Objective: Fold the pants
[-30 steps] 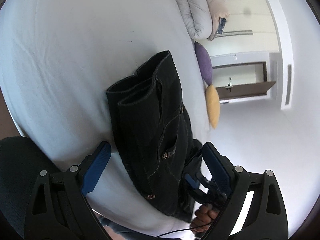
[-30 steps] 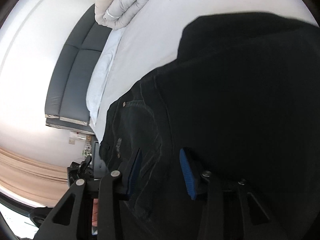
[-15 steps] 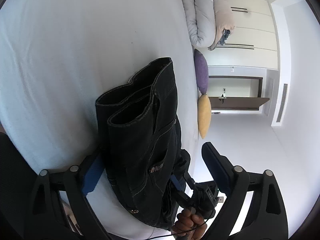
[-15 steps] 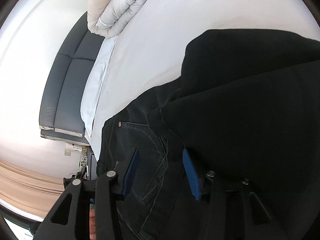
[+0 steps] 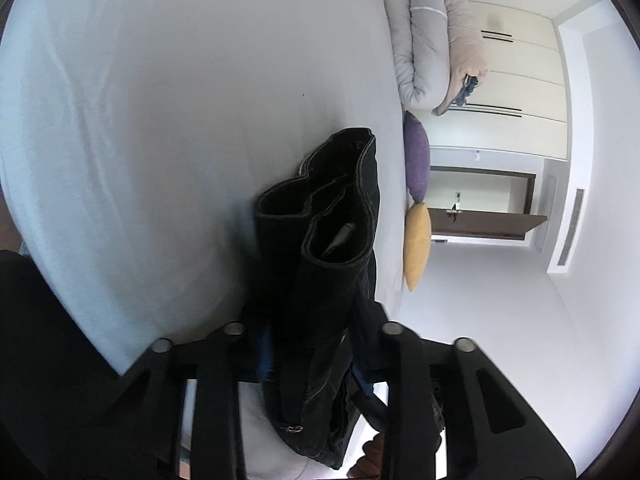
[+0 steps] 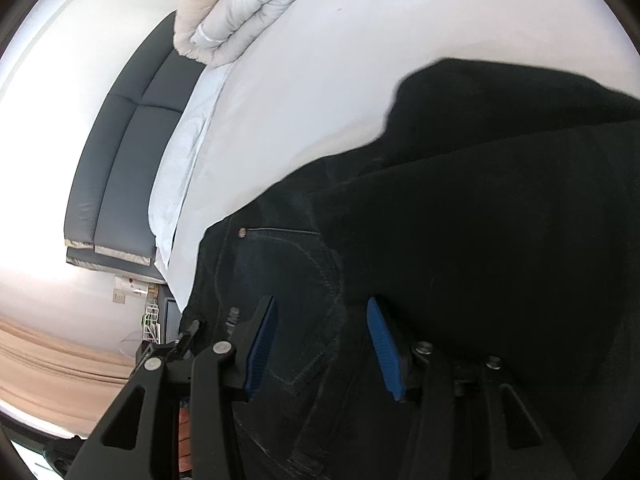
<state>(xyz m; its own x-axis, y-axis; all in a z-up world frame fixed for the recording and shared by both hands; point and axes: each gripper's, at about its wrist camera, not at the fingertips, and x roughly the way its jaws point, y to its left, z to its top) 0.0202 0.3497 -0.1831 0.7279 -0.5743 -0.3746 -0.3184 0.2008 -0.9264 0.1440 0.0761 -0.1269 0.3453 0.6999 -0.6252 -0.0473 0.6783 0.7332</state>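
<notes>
Black denim pants (image 5: 332,240) lie folded on the white bed (image 5: 160,120), their hem openings facing away from me in the left wrist view. My left gripper (image 5: 310,344) is closing, its blue pads squeezing the thick folded stack between them. In the right wrist view the pants (image 6: 480,260) fill the right side, with a back pocket and rivet showing. My right gripper (image 6: 320,340) is open over that pocket area. Its blue pads (image 6: 260,344) stand apart, with fabric lying between and under them.
A rolled grey and beige duvet (image 5: 428,40) sits at the far end of the bed, with a purple cushion (image 5: 417,160) and a yellow cushion (image 5: 417,240) along its edge. A dark padded headboard (image 6: 120,160) and a white pillow (image 6: 180,168) lie left. A hand (image 5: 372,452) shows below.
The left jaws, wide apart before, have come together onto the folded pants. The right jaws have spread slightly. Both hands stayed about where they were.
</notes>
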